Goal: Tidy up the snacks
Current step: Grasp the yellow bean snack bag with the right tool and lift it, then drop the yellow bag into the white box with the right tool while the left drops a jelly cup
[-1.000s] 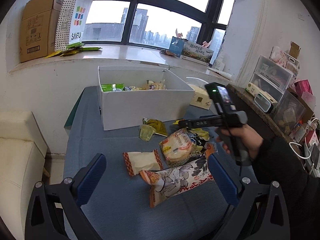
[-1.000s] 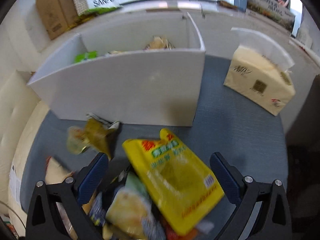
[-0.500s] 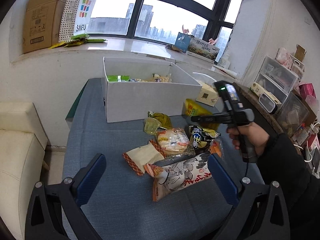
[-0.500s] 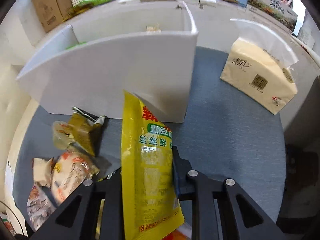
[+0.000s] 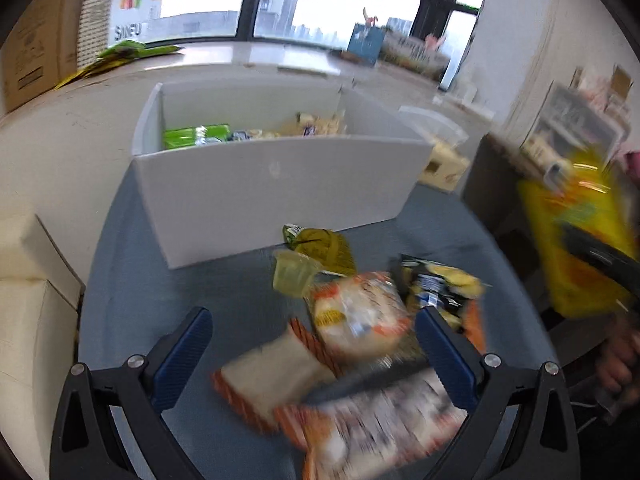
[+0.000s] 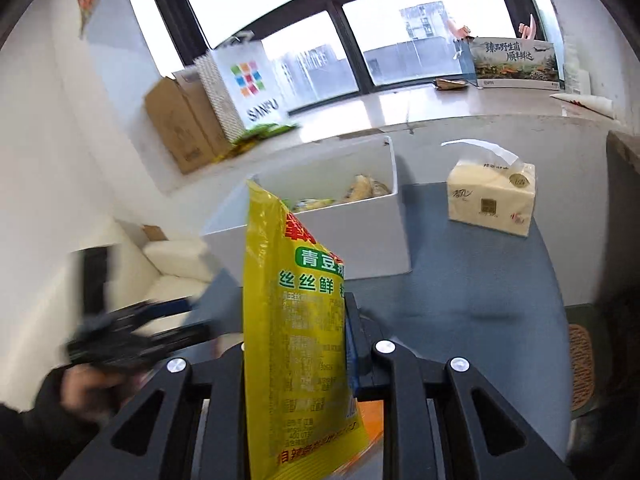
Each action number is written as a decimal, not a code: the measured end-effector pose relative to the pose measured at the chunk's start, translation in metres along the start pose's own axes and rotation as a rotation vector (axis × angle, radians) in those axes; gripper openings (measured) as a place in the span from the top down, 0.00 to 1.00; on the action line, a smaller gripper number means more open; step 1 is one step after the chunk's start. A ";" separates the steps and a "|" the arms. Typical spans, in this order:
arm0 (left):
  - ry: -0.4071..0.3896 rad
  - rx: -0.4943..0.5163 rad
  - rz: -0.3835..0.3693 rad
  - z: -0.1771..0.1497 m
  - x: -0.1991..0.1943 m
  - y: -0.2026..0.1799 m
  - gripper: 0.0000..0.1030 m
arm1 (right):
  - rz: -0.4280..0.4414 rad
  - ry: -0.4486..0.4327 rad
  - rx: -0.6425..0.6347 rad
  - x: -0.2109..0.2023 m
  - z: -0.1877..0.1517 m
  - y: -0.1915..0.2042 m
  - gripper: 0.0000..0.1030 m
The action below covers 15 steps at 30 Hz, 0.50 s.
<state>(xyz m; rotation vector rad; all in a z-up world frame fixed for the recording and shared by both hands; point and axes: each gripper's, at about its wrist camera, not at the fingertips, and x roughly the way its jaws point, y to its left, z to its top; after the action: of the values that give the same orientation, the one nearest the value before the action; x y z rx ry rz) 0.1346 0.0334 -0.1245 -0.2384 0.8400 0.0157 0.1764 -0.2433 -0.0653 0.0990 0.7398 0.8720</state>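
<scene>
At lower centre of the right view, the yellow bag (image 6: 296, 320) is clamped upright by the right hand-held gripper (image 6: 300, 344). Gripped low, it could be snagged on the white box (image 6: 360, 236) wall. The left hand-held gripper (image 5: 312, 344) is held wide, empty.

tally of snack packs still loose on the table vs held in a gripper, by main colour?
Orange-and-white packs on the table: 3
Olive-yellow packs on the table: 2
Dark pack with yellow on the table: 1
Yellow pack held in the right gripper: 1
Total: 7
</scene>
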 end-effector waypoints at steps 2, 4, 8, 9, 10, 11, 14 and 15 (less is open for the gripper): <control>0.036 0.001 0.007 0.007 0.023 -0.001 0.00 | 0.009 -0.019 -0.002 -0.008 -0.010 0.004 0.78; 0.071 -0.015 0.026 0.011 0.043 0.001 0.01 | 0.017 -0.037 0.006 -0.018 -0.016 0.011 0.78; 0.132 -0.061 0.024 0.018 0.078 0.007 0.11 | 0.038 -0.041 0.077 -0.027 -0.031 0.003 0.78; 0.146 -0.057 0.039 0.020 0.086 0.008 0.24 | 0.038 -0.042 0.084 -0.029 -0.034 0.002 0.78; 0.153 -0.053 0.052 0.021 0.091 0.009 0.38 | 0.025 -0.050 0.088 -0.032 -0.036 0.001 0.78; 0.156 -0.046 0.069 0.021 0.093 0.010 0.56 | 0.023 -0.045 0.089 -0.032 -0.037 -0.001 0.78; 0.157 0.005 0.087 0.021 0.089 0.009 0.56 | 0.013 -0.039 0.104 -0.031 -0.039 -0.007 0.78; 0.144 0.017 0.069 0.018 0.083 0.009 0.56 | 0.010 -0.031 0.103 -0.030 -0.040 -0.007 0.78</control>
<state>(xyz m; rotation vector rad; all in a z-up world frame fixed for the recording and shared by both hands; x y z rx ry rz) 0.2024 0.0395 -0.1761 -0.1965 0.9909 0.0568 0.1436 -0.2780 -0.0817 0.2074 0.7560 0.8405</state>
